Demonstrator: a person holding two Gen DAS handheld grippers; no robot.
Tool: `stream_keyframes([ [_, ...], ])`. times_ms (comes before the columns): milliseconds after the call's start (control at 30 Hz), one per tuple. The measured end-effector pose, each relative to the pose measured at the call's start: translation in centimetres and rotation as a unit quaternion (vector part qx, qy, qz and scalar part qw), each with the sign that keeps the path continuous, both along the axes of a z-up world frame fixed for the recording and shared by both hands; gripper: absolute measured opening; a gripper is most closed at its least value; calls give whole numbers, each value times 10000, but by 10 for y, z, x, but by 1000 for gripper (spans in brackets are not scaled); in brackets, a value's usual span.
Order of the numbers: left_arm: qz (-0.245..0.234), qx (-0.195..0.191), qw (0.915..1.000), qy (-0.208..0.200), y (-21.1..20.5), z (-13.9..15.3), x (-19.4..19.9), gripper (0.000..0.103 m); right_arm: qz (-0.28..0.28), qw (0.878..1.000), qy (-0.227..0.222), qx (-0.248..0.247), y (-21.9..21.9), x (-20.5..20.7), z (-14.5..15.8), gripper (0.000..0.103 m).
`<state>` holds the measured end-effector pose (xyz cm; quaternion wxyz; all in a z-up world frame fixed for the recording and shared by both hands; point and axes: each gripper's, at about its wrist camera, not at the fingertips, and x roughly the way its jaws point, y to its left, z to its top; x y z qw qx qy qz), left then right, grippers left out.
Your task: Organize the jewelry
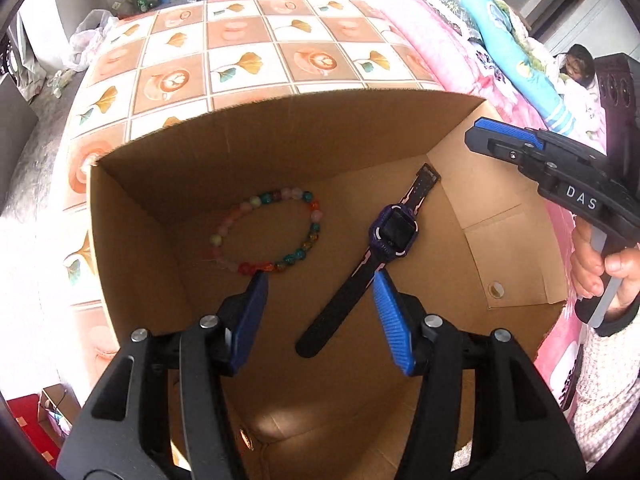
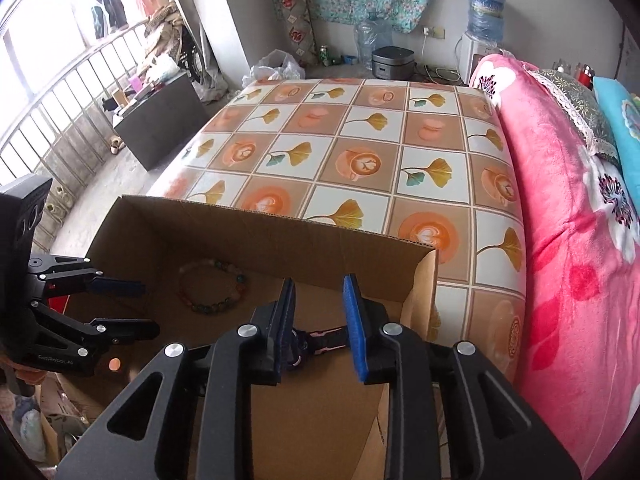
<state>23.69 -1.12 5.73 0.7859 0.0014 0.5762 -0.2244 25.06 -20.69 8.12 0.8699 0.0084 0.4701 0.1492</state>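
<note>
Tiled-pattern tabletop [image 2: 360, 152] bears open brown cardboard box [image 1: 280, 136]; multicoloured bead bracelet [image 1: 268, 232] left, purple-faced black-strap watch [image 1: 394, 232] right; left gripper [image 1: 320, 280] jaws wide, right gripper [image 2: 320, 312] jaws narrowly parted, both empty.

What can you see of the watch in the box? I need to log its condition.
The watch is a child-style smartwatch with a squarish purple case, a dark blank screen and a black strap with pink accents. It lies flat, screen up, strap stretched out straight and unbuckled, on the floor of the cardboard box, right of the bead bracelet and apart from it. No gripper touches it.
</note>
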Motion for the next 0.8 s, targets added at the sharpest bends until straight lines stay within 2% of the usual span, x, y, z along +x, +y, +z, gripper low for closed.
stream_keyframes([
  [167, 43, -259, 9958, -878, 20, 45, -38, 52, -335, 9959, -501, 668, -29, -34, 34, 25],
  [233, 26, -414, 9904, -1319, 31, 65, -62, 53, -474, 9906, -798, 1004, -39, -62, 48, 25],
  [367, -40, -821, 9745, -2086, 49, 90, -119, 63, -584, 9742, -1279, 1766, -48, -131, 57, 26],
  [500, -184, -996, 9650, -2420, 59, 82, -172, 64, -538, 9647, -1467, 2121, -38, -189, 42, 26],
  [633, -209, -1200, 9610, -2484, 65, 58, -212, 70, -267, 9659, -1476, 2112, -15, -235, 18, 27],
  [733, -189, -1168, 9686, -2187, 64, 28, -227, 70, -231, 9710, -1199, 2055, 0, -258, -12, 32],
  [800, -143, -934, 9750, -2010, 61, 7, -234, 70, -264, 9751, -860, 2026, 9, -266, -36, 33],
])
